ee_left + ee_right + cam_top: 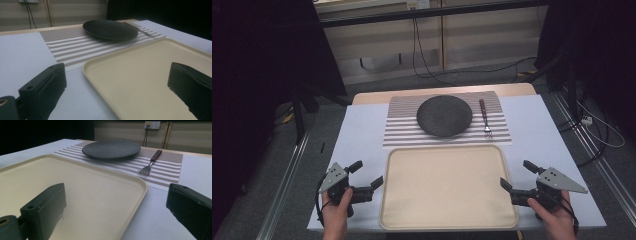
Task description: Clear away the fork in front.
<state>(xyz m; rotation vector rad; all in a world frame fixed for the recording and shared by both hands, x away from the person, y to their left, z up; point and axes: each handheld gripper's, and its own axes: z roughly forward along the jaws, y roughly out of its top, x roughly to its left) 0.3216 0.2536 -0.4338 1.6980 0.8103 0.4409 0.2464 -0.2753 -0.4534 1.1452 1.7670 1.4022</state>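
I see the surface (362, 130), white-covered, with everything laid out on it. Biggest item is the tray (447, 220), beige, bare, at the near edge, centred between my two claws. Behind it lies the mat (402, 125), striped, its near edge just beside the tray's far rim. The plate (444, 116) sits on the mat's middle, dark, round, flat. The fork (484, 117) lies on the mat just right of the plate, not touching it, tines toward the tray, brown handle pointing away.

Left claw (366, 174) hovers just left of the tray, jaws wide, nothing between them; in the left gripper view the tray's left rim (85, 68) runs between the two jaws. Right claw (518, 175) hovers at the tray's right edge, jaws wide too, holding nothing; the right gripper view shows the tray's near-right corner (143, 186) between its jaws, fork (150, 163) and plate (111, 148) beyond.
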